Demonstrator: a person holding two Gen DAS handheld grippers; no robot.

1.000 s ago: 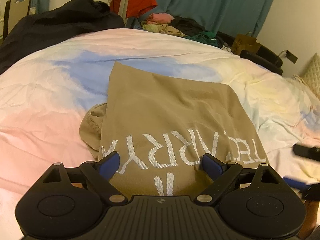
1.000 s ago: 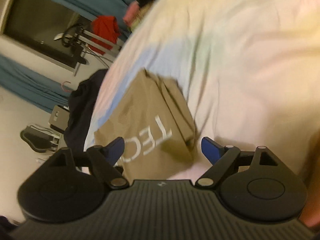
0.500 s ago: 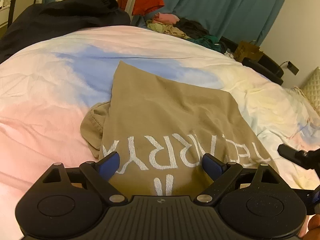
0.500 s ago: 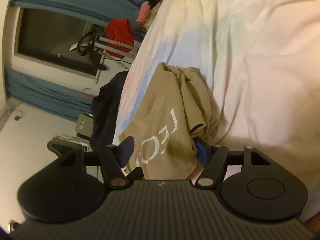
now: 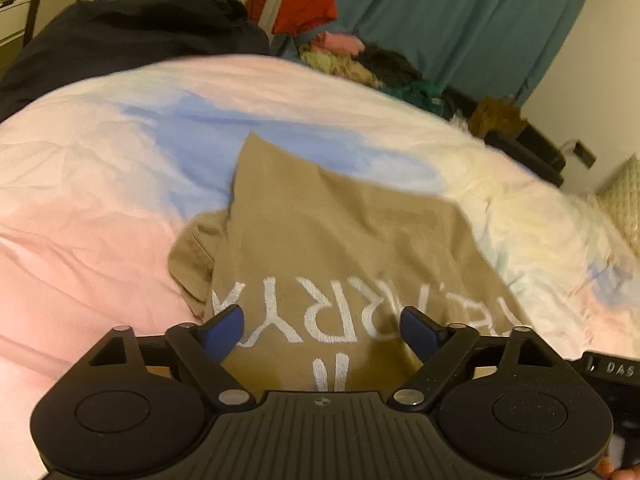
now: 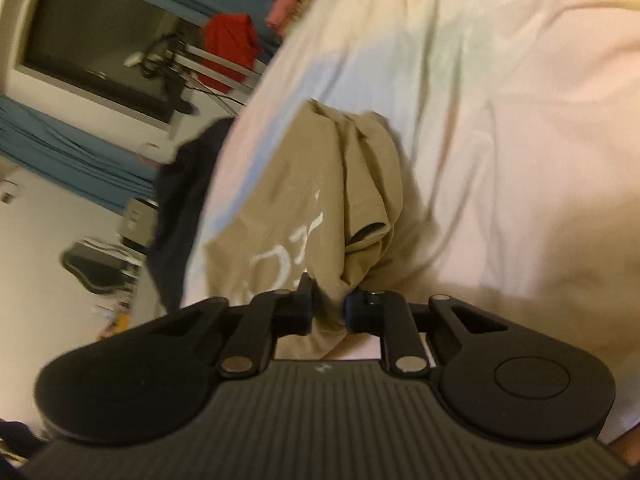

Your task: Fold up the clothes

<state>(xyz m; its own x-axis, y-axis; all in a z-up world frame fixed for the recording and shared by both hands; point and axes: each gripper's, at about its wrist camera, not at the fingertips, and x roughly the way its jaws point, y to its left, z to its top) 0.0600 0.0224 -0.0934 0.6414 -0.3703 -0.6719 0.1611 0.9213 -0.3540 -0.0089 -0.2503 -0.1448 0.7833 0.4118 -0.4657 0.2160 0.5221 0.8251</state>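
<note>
A tan T-shirt (image 5: pixel 340 240) with white lettering lies partly folded on the pastel bedspread (image 5: pixel 100 208). One sleeve bunches out at its left side. My left gripper (image 5: pixel 322 330) is open just above the shirt's near edge, over the lettering, holding nothing. In the right wrist view my right gripper (image 6: pixel 328 312) is shut on the near edge of the T-shirt (image 6: pixel 304 184), with cloth pinched between the pads. Part of the right gripper shows at the lower right of the left wrist view (image 5: pixel 612 372).
A dark garment (image 5: pixel 132 36) lies at the far left of the bed. Past the bed are a pile of clothes (image 5: pixel 360 60), a red garment (image 5: pixel 304 8) on a rack, teal curtains (image 5: pixel 460 16) and a brown bag (image 5: pixel 500 116).
My right gripper moved in onto the shirt's edge and closed on the cloth. My left gripper stayed open and shifted slightly forward over the lettering.
</note>
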